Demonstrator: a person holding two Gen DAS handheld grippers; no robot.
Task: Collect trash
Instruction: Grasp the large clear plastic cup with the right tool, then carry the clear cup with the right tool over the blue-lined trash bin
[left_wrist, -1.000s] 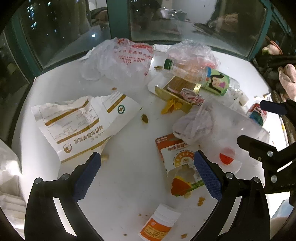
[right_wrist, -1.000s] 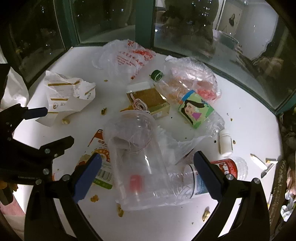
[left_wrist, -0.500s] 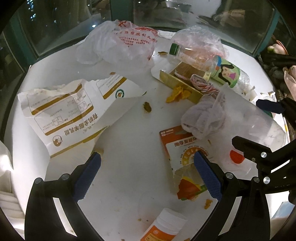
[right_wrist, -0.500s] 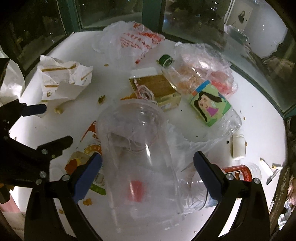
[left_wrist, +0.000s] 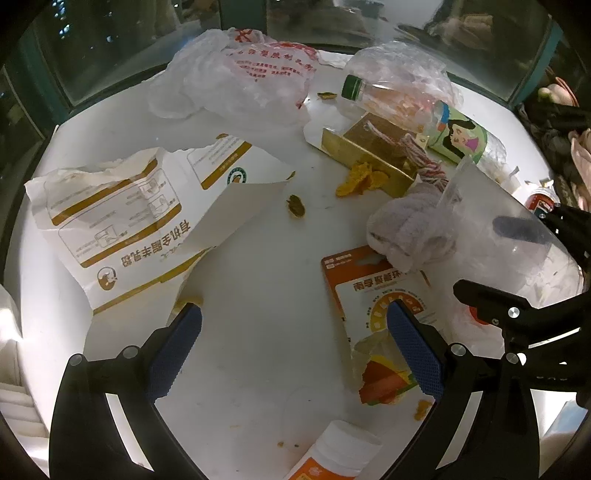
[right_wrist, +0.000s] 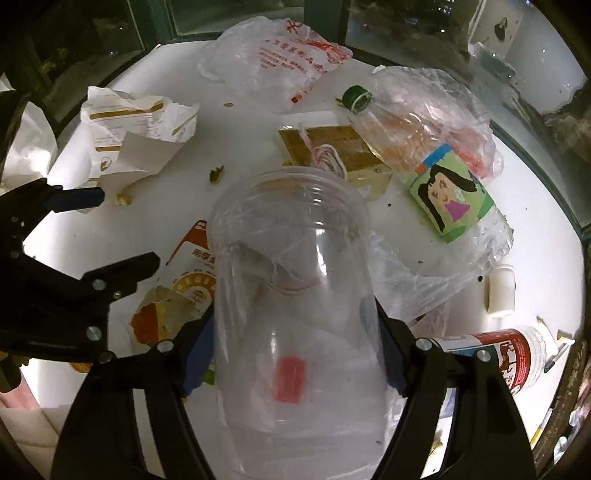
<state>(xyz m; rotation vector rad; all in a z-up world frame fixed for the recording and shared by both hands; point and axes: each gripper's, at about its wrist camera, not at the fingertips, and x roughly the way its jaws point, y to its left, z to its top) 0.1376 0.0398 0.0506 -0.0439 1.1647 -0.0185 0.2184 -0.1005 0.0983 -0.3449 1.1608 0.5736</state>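
Left gripper (left_wrist: 293, 352) jaws spread wide over bare white tabletop (left_wrist: 255, 295), nothing between the blue pads (left_wrist: 173, 349). Torn white-and-gold paper bag (left_wrist: 136, 221) lies just beyond the left pad. Orange-and-white printed card package (left_wrist: 380, 314) sits under the right pad. White pill bottle with orange label (left_wrist: 332, 456) at bottom edge. Right gripper (left_wrist: 517, 269) closed on a clear plastic jar (left_wrist: 498, 229), crumpled tissue (left_wrist: 410, 229) at its mouth.
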